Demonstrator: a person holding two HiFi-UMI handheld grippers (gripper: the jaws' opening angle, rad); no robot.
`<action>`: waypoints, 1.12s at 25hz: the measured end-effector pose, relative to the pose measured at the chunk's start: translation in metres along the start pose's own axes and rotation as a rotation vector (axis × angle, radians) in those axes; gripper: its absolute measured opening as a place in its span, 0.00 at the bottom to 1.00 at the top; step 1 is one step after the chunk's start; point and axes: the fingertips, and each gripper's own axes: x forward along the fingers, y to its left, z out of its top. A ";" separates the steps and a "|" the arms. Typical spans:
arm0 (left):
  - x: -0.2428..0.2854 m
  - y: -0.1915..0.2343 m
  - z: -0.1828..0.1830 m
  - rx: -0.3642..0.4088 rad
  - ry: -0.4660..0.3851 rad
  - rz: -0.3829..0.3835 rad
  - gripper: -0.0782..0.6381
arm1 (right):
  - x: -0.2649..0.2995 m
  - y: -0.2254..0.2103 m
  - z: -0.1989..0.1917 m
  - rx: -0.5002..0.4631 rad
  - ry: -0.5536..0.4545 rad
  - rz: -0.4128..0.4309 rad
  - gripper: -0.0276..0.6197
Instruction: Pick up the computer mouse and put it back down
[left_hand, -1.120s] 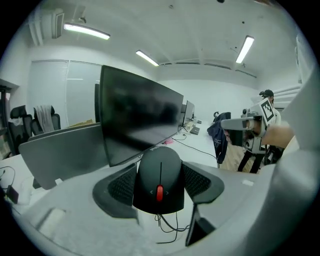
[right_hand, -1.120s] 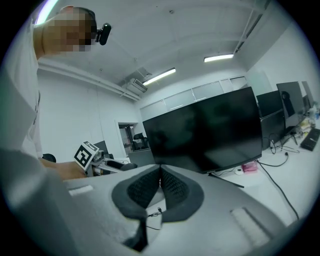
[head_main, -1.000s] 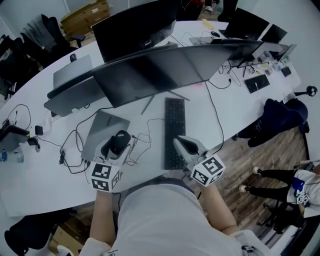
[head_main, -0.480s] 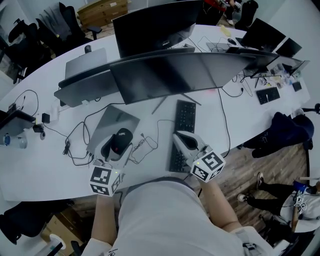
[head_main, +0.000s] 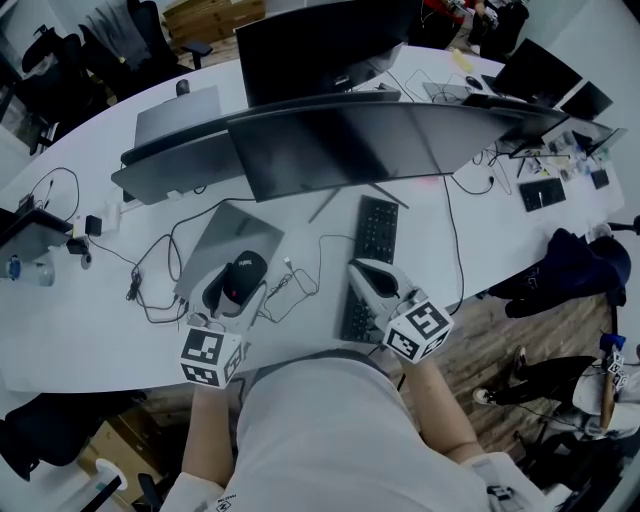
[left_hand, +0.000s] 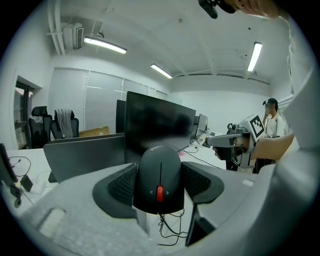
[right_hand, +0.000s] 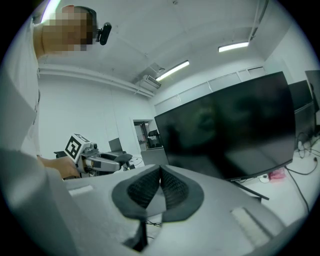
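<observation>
A black computer mouse (head_main: 243, 277) with a red scroll wheel sits between the dark pads of my left gripper (head_main: 238, 286), which is shut on its sides. In the left gripper view the mouse (left_hand: 160, 176) fills the gap between the jaws, and its cable dangles to the white desk below, so it is held just off the surface. It hangs over the near edge of a grey mouse pad (head_main: 222, 238). My right gripper (head_main: 368, 278) hovers over the near end of the black keyboard (head_main: 376, 232). Its pads (right_hand: 172, 189) meet with nothing between them.
A wide curved monitor (head_main: 350, 145) stands behind the keyboard, with its stand legs on the desk. Loose cables (head_main: 290, 285) lie between the mouse pad and the keyboard. More cables and adapters (head_main: 85, 235) are at the left. The desk's front edge (head_main: 120, 375) runs just below the grippers.
Early in the second the left gripper lifted slightly with the mouse and the right gripper shifted sideways over the keyboard. Both have stayed still since. The head view has drifted.
</observation>
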 end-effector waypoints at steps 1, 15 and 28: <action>0.001 0.000 -0.001 0.002 0.004 -0.003 0.51 | -0.001 0.000 -0.001 0.002 0.000 -0.003 0.05; 0.046 -0.001 -0.023 0.061 0.101 -0.086 0.51 | -0.035 -0.015 -0.015 0.028 0.000 -0.133 0.05; 0.101 -0.029 -0.067 0.132 0.225 -0.232 0.51 | -0.105 -0.026 -0.040 0.081 -0.004 -0.361 0.05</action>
